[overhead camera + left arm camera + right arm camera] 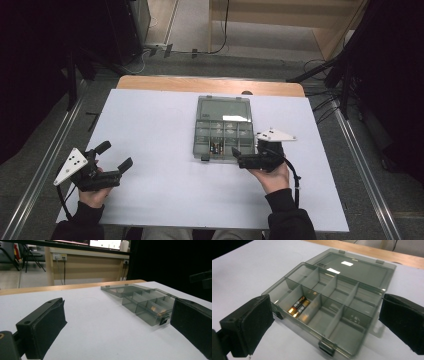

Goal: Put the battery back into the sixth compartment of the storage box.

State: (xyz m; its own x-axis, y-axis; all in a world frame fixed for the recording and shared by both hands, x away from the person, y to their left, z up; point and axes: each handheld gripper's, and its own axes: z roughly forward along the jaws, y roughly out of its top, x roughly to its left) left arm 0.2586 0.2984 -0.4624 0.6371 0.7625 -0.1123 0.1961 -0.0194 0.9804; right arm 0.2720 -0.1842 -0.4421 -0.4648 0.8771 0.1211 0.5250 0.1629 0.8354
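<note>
Two batteries (298,307) lie boxed — just beyond the right gripper's (325,322) spread fingers.

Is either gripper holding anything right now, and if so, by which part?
Nothing is held. The right gripper stands open before the open organizer box; the left gripper is open over bare table.

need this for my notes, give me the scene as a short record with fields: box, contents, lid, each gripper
box: smoky clear compartment box on the white table, right of centre
lid: lid open, laid back flat behind the compartments
contents: two batteries side by side in one front-row compartment; other compartments look empty
left gripper: left gripper jaws open, nothing between them, well to the left of the box
right gripper: right gripper jaws open, holding nothing, at the box's near right corner
latch: dark clasp on the box's front edge
</note>
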